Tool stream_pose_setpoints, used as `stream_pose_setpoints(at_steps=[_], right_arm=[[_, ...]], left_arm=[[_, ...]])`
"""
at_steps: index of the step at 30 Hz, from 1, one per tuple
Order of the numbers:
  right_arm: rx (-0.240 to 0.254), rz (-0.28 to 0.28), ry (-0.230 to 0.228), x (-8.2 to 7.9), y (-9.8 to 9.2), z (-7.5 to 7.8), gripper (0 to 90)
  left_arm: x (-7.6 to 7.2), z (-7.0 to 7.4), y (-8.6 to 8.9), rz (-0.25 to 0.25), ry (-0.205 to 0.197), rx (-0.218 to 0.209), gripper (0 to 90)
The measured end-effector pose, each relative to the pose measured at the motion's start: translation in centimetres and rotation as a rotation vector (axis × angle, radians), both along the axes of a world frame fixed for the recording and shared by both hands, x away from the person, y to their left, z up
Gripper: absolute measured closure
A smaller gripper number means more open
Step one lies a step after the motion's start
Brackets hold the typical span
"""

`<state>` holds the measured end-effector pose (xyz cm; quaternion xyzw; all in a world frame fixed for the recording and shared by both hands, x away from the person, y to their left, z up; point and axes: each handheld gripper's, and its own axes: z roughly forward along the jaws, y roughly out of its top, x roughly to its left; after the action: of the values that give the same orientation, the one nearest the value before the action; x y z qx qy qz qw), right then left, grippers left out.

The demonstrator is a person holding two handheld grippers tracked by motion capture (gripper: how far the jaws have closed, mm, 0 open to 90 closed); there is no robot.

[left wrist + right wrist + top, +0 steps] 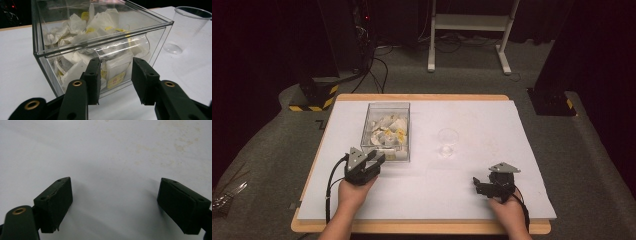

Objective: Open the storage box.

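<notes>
A clear plastic box (pixel 386 107) stands at the middle left of the white table top, holding several white and yellow paper packets (pixel 387 134). My left gripper (pixel 379 159) is at the box's near wall, open, its jaws apart just in front of the clear box (pixel 40 40) with nothing between them; packets (pixel 100 25) show through the wall. A clear plastic cup (pixel 447 142) stands right of the box, and the cup (pixel 187 25) appears at the far right in the left gripper view. My right gripper (pixel 478 186) rests near the front right, wide open over bare table (pixel 112 157).
The white board (pixel 512 130) lies on a wooden table whose edge (pixel 422 227) runs along the front. Beyond the table are a black stand with yellow-black stripes (pixel 314 95), cables and a white frame (pixel 469 30) on the grey floor.
</notes>
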<state>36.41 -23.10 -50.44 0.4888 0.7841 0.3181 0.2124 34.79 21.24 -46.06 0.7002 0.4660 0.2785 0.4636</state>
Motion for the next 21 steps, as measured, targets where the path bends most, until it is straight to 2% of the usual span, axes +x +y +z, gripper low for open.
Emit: stream_pose_setpoints(at_steps=[21], right_arm=[[-0.003, 0.001, -0.003, 0.0, 0.0, 0.0, 13.1]], left_arm=[[-1.9, -0.1, 0.4, -0.024, -0.004, -0.014, 63.2]])
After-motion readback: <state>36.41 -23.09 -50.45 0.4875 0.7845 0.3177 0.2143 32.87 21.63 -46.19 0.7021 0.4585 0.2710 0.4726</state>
